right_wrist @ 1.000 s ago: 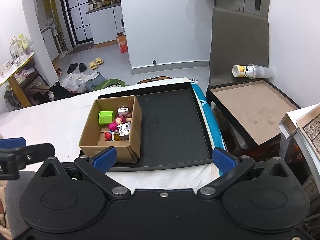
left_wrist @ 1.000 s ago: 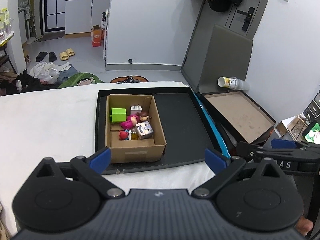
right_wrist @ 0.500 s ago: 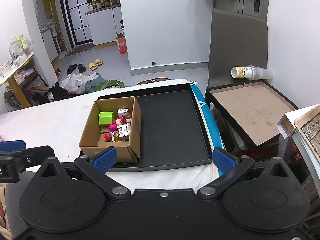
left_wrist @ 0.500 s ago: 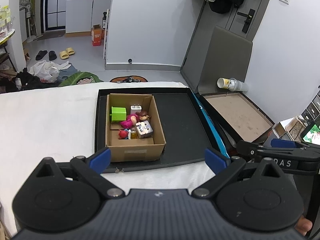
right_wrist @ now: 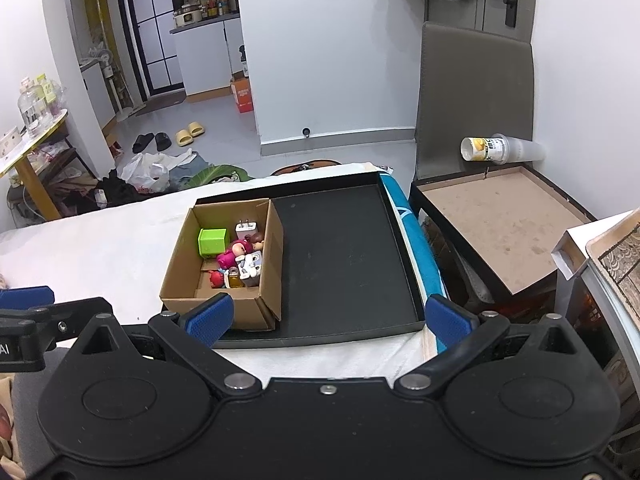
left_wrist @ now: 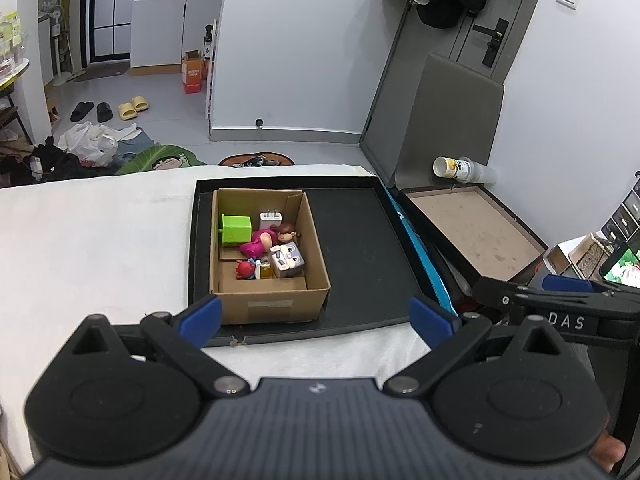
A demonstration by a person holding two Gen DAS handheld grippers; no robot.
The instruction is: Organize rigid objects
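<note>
1. Nearest, the left hand-held gripper (left_wrist: 316,316) has its blue-padded fingers (left_wrist: 200,314) spread wide apart, holding nothing and touching nothing; it hangs over the near edge of the white cloth-covered table (left_wrist: 92,240).
2. Likewise the right hand-held gripper (right_wrist: 328,316) is spread wide and empty, its blue pads (right_wrist: 210,318) clear of everything. In the left wrist view it shows side-on at the right edge (left_wrist: 560,306), beside the table rather than over it.
3. Just beyond both sets of fingers lies a shallow black rectangular tray (left_wrist: 360,248) flat on the table.
4. Inside the tray, against its left side, sits an open brown cardboard box (left_wrist: 272,300), its flaps up; the right part of the tray floor is bare.
5. Within the box the small rigid things lie bunched together: a red round toy (left_wrist: 243,269) and a small yellow bottle (left_wrist: 265,270) nearest, a grey-white cube with a cartoon face (left_wrist: 287,259) to their right, a doll in pink with brown hair (left_wrist: 268,239) lying on its side, then a lime-green plastic cube (left_wrist: 236,230) and a white plug charger (left_wrist: 270,219) toward the far wall.
6. Right of the table stands a brown-lined open case with a grey lid (right_wrist: 492,220), a paper cup stack (right_wrist: 496,149) lying on its rim.
7. Farthest, yellow and black slippers (right_wrist: 168,138) lie on the grey floor.
</note>
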